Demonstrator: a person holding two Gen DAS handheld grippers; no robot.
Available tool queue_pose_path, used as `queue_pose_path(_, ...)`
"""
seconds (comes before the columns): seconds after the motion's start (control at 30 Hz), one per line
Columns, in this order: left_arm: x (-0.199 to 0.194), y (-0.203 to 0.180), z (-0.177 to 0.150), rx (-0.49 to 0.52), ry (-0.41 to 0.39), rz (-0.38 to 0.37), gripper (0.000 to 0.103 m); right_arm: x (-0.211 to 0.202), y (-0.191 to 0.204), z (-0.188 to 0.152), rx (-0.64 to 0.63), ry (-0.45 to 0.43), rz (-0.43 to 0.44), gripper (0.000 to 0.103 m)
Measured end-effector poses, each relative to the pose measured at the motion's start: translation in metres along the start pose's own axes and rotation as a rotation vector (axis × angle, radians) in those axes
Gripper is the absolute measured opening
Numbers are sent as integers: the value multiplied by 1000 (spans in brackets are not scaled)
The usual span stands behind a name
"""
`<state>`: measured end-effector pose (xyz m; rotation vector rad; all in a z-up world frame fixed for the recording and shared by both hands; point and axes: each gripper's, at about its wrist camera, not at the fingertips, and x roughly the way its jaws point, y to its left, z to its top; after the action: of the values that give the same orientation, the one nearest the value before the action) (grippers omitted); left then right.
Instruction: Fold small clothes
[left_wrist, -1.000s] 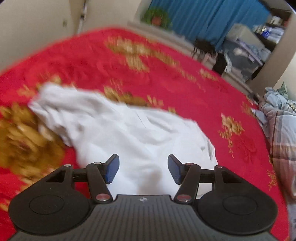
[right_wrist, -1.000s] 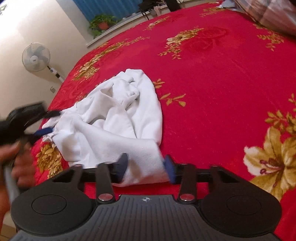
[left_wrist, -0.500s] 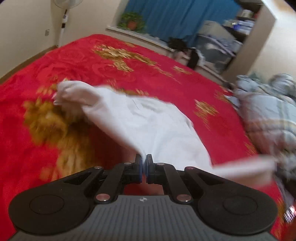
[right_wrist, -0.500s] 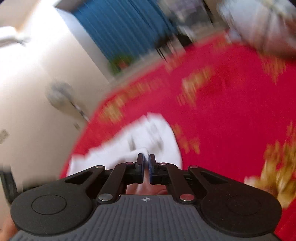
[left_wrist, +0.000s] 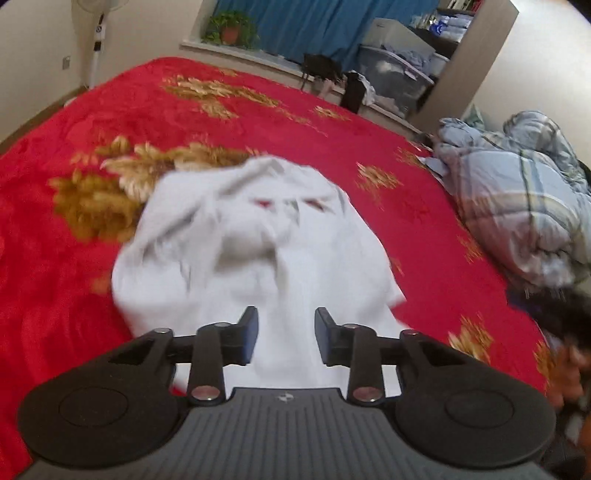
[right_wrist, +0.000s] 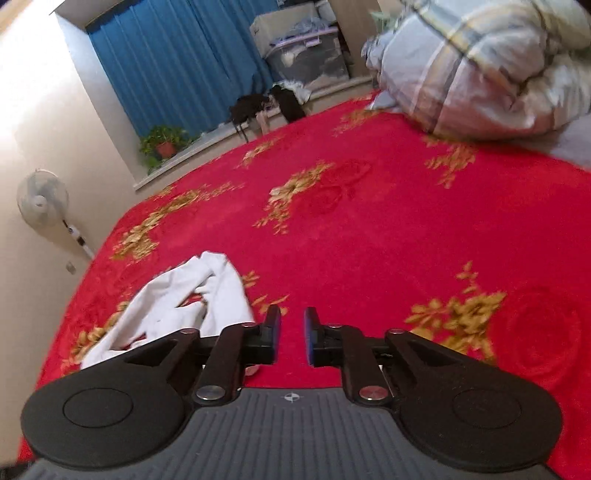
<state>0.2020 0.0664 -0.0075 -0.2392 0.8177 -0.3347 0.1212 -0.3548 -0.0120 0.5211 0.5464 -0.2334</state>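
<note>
- White garment (left_wrist: 255, 254) blurred in the left wrist view, folds and edges smeared; kind of clothing hard to tell.
- Near edge hidden beneath the left gripper (left_wrist: 286, 334), so where the cloth ends cannot be seen.
- Lower part cut off behind the right gripper (right_wrist: 291, 338) in the right wrist view; only the upper, crumpled part showing at lower left (right_wrist: 177, 310).
- Lying on the red blanket (left_wrist: 92, 122) with gold flowers, bunched and rumpled, small slits of red showing through near its far end.
- Plain white, no print visible.
- Left gripper's jaws standing apart, having just been opening; cloth seen in the gap below them, pads not pressing on it.
- Right gripper's jaws a narrow way apart, also just opened; only red blanket in the gap, garment just beside its left finger.
- Blurred hand (left_wrist: 569, 373) at the right edge of the left wrist view, mostly cut off.
- Checked quilt (left_wrist: 524, 206) heaped on the blanket's far right side.
- Standing fan (right_wrist: 42, 201), potted plant (right_wrist: 164, 144) and blue curtain (right_wrist: 177, 62) beyond the bed.
</note>
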Motion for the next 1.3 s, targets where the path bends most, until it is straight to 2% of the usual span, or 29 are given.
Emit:
queue_pose_path(0.1,46,5,27,-71,54,-26,37,33,-8,-2,70,125,27,44)
queue_pose_path(0.13,64,6,29,-97,61,-24,38,45,-11,-4,102,168,26,45)
queue_pose_path(0.2,103,5,39,-139,87,-4,52,66,-16,-10,148,236,18,45)
queue_pose_path(0.33,161,3,43,-202,114,36,52,80,-16,-30,184,314,-47,45)
queue_pose_path(0.37,173,5,40,-210,136,27,41,86,-17,-34,177,340,-68,45)
queue_pose_path(0.4,177,5,40,-189,144,28,0,88,-17,-39,169,361,-80,45)
queue_pose_path(0.43,175,6,39,-159,136,44,2,93,-17,-43,157,389,-92,45)
queue_pose_path(0.47,162,6,39,-136,100,49,1,94,-18,-48,146,402,-100,45)
queue_pose_path(0.53,127,11,37,-103,36,-12,1,93,-18,-51,116,403,-106,44)
queue_pose_path(0.63,46,21,19,3,-62,-78,1,86,-11,-54,63,402,-99,44)
queue_pose_path(0.73,-42,43,-18,22,-116,-113,1,75,-7,-58,40,411,-78,44)
queue_pose_path(0.8,-88,62,-51,-1,-111,-118,1,69,-7,-64,23,414,-70,40)
queue_pose_path(0.87,-125,76,-89,11,-75,-88,1,58,-7,-74,1,439,-57,22)
queue_pose_path(0.9,-139,81,-108,30,-56,-61,1,55,-6,-79,-4,456,-47,17)
queue_pose_path(0.93,-149,87,-124,48,-28,-34,1,50,-6,-85,-9,474,-29,8)
queue_pose_path(1.0,-156,106,-151,32,53,5,1,34,-2,-93,-50,491,12,5)
queue_pose_path(1.03,-160,117,-158,2,63,22,1,25,0,-95,-94,489,23,5)
queue_pose_path(1.1,-169,133,-160,-49,43,32,4,6,-2,-102,-167,480,14,5)
queue_pose_path(1.17,-175,144,-152,-93,8,30,5,-6,-10,-100,-186,451,24,8)
queue_pose_path(1.23,-170,148,-138,-139,-6,6,17,-12,-20,-90,-168,397,44,9)
queue_pose_path(1.3,-155,147,-122,-172,-2,-12,37,-10,-27,-80,-152,348,33,22)
